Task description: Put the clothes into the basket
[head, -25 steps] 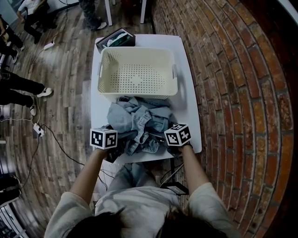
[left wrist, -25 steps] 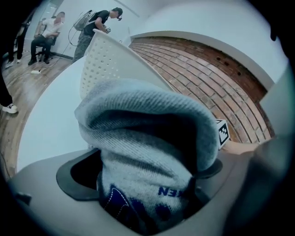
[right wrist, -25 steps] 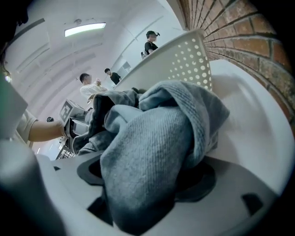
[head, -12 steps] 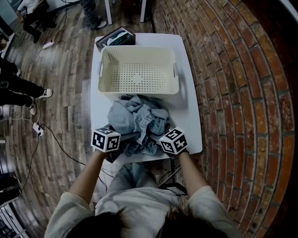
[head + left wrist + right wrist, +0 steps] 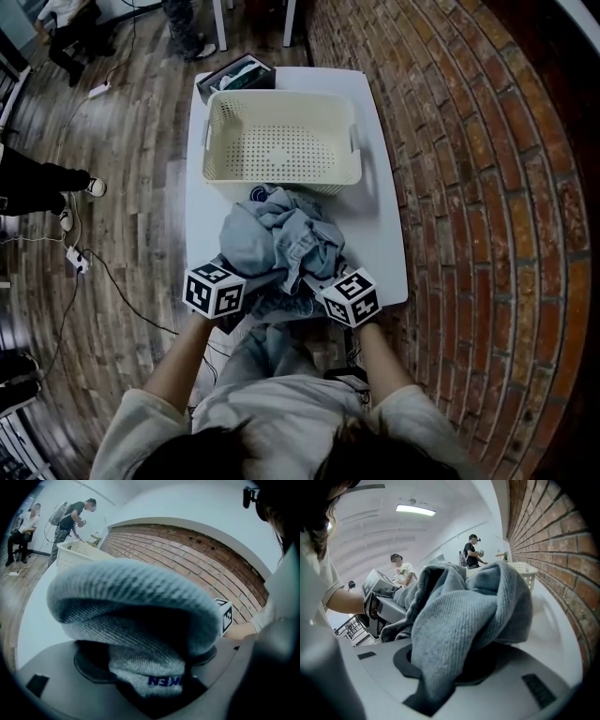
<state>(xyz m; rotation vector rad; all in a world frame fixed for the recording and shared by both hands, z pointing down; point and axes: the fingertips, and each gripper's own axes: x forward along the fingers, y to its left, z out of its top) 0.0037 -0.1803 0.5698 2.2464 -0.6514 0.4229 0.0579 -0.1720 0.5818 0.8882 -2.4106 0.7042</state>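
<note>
A heap of blue-grey denim clothes (image 5: 277,239) lies on the white table (image 5: 382,239), just in front of the cream perforated basket (image 5: 281,98), which holds nothing. My left gripper (image 5: 234,302) is at the heap's near left edge. In the left gripper view a thick denim fold (image 5: 136,611) with a printed label fills its closing jaws (image 5: 150,672). My right gripper (image 5: 326,289) is at the near right edge. Its jaws are closing too, with a fold of blue cloth (image 5: 454,620) pinched in them (image 5: 436,672).
A dark box (image 5: 234,75) stands behind the basket at the table's far end. A brick wall (image 5: 487,187) runs along the right. On the wooden floor to the left are cables (image 5: 80,262) and people's legs (image 5: 42,178).
Both grippers have drawn inward into the near edge of the heap and their jaws have narrowed. The heap has bunched up and shifted a little toward the basket.
</note>
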